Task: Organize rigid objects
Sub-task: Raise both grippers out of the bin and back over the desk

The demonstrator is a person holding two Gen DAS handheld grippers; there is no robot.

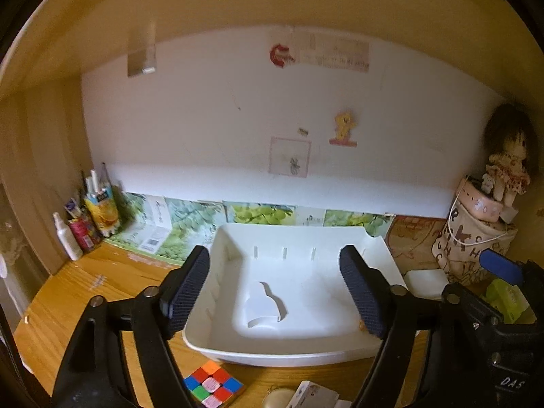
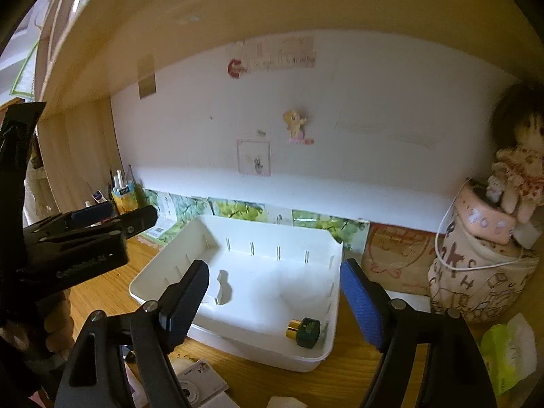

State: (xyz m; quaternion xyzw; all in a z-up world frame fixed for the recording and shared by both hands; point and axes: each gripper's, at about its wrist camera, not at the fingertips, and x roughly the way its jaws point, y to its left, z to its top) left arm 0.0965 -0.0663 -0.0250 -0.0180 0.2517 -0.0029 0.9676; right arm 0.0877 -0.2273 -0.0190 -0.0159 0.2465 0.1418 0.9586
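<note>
Wooden desk [image 1: 102, 282] under a shelf: white tray [image 2: 272, 227] at frame centre holds a green gold-capped bottle [image 2: 304, 332] in its lower-right corner; left gripper [image 1: 275, 292] and right gripper [image 2: 273, 301] both spread apart, empty.

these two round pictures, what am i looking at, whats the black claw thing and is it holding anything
Each picture comes from a fisheye camera on a hand-held gripper, looking forward along its two fingers. A person holds one in each hand. The left gripper and the right gripper both stand open and hold nothing. On the wooden desk sits a white tray. In it lie a white card piece and a small dark green bottle with a gold cap. In front of the tray lies a colourful puzzle cube. A doll sits at the right.
</note>
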